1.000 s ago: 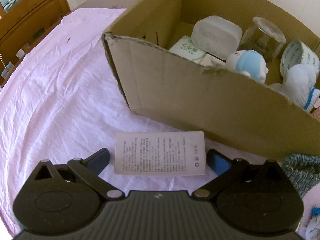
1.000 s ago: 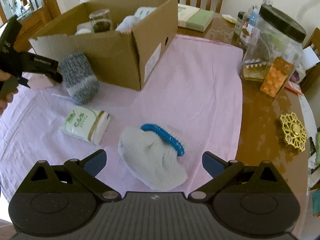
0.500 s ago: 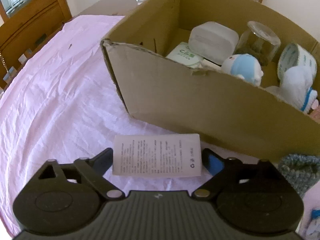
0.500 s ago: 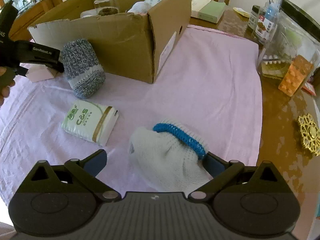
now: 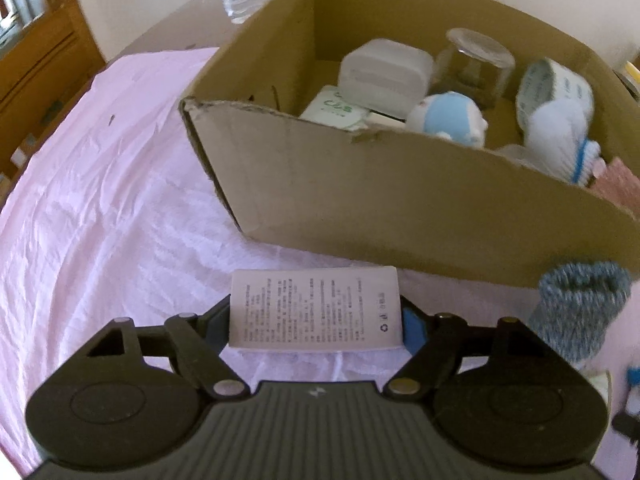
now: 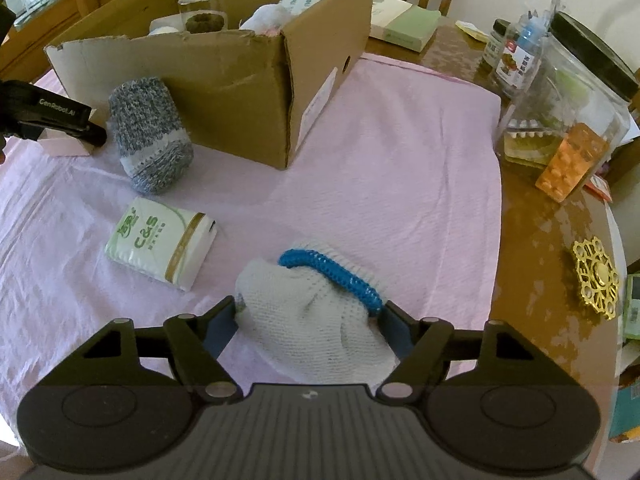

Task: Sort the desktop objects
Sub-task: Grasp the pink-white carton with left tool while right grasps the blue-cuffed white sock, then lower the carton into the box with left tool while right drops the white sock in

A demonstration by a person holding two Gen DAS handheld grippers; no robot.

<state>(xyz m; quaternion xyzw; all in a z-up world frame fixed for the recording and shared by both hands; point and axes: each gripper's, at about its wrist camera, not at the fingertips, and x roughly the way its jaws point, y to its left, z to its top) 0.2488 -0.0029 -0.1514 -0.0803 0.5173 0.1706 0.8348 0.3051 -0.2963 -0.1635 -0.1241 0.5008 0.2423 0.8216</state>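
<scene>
Pink cloth [image 6: 400,152] covers the wooden worktop [image 6: 552,248], bare only along its right edge. At the back stands the cardboard box [image 5: 400,200] — already crowded. A grey knit roll [image 6: 148,136] leans on its front wall; a tissue pack [image 6: 160,240] lies nearer. The left gripper [image 5: 316,312] is closing, both pads against a small printed box [image 5: 316,304]. The right gripper [image 6: 308,320] is closing on a white glove [image 6: 304,320] with blue cuff.

Table [image 6: 532,240]: brown, under pink cloth [image 6: 400,160].
On cloth: cardboard box [image 6: 240,80] beyond right gripper [image 6: 308,320]; tissue pack [image 6: 160,240] to its left.
</scene>
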